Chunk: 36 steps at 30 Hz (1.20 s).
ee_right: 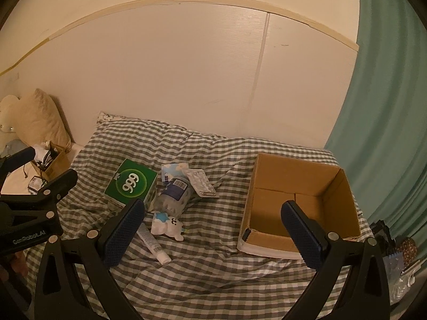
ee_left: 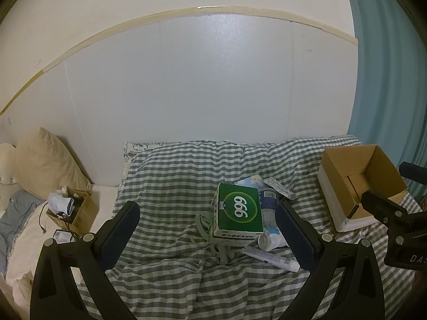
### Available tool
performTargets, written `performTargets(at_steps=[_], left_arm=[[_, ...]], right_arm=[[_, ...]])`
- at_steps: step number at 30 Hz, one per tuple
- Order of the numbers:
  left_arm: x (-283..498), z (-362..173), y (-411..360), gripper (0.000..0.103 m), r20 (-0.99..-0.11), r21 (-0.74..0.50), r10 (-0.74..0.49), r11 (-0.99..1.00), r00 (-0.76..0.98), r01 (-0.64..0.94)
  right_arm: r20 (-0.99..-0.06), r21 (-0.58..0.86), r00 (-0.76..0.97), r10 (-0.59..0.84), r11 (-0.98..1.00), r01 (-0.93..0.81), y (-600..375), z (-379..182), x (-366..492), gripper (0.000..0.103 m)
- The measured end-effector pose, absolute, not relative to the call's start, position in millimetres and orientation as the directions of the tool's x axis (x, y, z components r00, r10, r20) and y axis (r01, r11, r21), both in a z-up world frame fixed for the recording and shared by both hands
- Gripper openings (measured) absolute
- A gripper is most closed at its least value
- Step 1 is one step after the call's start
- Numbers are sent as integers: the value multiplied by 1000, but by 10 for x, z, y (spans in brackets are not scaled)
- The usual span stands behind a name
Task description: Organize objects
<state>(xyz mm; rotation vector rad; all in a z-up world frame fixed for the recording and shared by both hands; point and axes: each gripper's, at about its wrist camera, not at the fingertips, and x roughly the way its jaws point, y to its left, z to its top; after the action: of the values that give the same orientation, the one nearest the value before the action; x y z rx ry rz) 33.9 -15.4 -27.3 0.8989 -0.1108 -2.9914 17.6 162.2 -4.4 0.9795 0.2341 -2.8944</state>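
Observation:
A green "999" box (ee_left: pixel 238 214) (ee_right: pixel 132 184) lies on the checked bedcover among a clear bottle (ee_left: pixel 268 205) (ee_right: pixel 174 193), a white tube (ee_left: pixel 271 257) (ee_right: pixel 153 242), a small white plush toy (ee_left: pixel 272 238) (ee_right: pixel 168 225), a blister pack (ee_right: pixel 201 182) and a tissue pack (ee_right: pixel 173 169). An open empty cardboard box (ee_left: pixel 360 184) (ee_right: pixel 299 202) stands to the right. My left gripper (ee_left: pixel 209 220) is open and empty, hovering before the green box. My right gripper (ee_right: pixel 213 216) is open and empty, between the pile and the cardboard box.
A small cardboard box with cables and cloth (ee_left: pixel 72 209) (ee_right: pixel 52 161) sits at the left by a beige pillow (ee_left: pixel 49 164). A white panel wall (ee_left: pixel 213 93) backs the bed. A teal curtain (ee_right: pixel 387 106) hangs at the right.

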Motion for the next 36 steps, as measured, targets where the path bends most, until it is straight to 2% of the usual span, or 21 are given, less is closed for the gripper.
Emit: performTargets(at_steps=[8,19,23,31,36], left_arm=[[282,-534,-297,103,-586,90,-65,-996,-807,15],[57,-1057,-351,103,-681,134,-93,-991,-726,1],[6,-1157,-411,103,-706,112,-92,-994,-702,18],[-50,-1379,-445,103,-734,120,-108,-992,-670,29],[-84,-1420,-358,103,-736,120,-95,-993,-671,8]], right_arm=[[-644,-133,-764,-36,-979,158,1487,-218,117,100],[-783,-157,-622,-34,-955,251,1158,-1014,-253,92],[-841,-111,-537,-66,-950,291,1114,-1340,-363,82],[-901,-22,-414,-128,-940,340,996,-1787,-556,64],[-907,12,-384,-173,-922,387,949,-1820,-507,32]])
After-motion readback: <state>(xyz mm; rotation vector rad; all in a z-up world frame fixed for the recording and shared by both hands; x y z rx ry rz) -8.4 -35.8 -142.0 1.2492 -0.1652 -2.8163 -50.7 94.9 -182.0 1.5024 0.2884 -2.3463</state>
